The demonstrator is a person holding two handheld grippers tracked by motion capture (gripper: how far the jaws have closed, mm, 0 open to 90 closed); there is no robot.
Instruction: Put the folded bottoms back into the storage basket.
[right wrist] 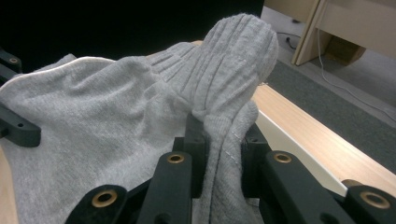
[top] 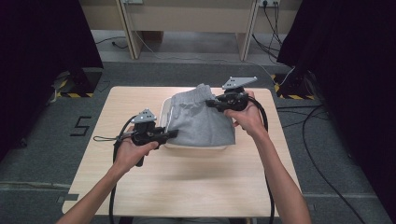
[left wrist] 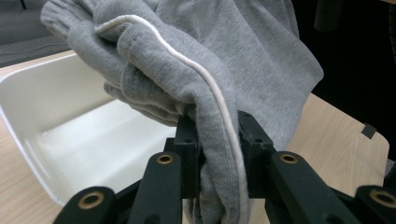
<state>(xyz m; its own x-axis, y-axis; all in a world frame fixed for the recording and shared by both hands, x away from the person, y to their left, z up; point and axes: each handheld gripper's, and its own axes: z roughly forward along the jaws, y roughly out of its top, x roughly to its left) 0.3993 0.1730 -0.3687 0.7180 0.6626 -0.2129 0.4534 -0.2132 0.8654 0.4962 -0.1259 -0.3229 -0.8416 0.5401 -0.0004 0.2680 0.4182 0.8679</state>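
Observation:
A grey fleece garment (top: 201,122) with a thin white piping line hangs between both grippers over a white rectangular tub (top: 164,112) in the middle of the table. My left gripper (top: 173,134) is shut on the garment's near left edge (left wrist: 219,154), the cloth bunched between the jaws. At the far right corner, my right gripper (top: 210,102) is shut on the ribbed waistband (right wrist: 224,154). The tub's white inside (left wrist: 84,135) lies open below the cloth in the left gripper view. The garment (right wrist: 102,116) hides most of the tub from above.
The light wooden table (top: 187,182) has bare room in front of the tub and to its left. Black curtains hang at both sides. Cables (top: 322,140) trail over the grey floor at the right, and wooden furniture legs (top: 130,32) stand behind the table.

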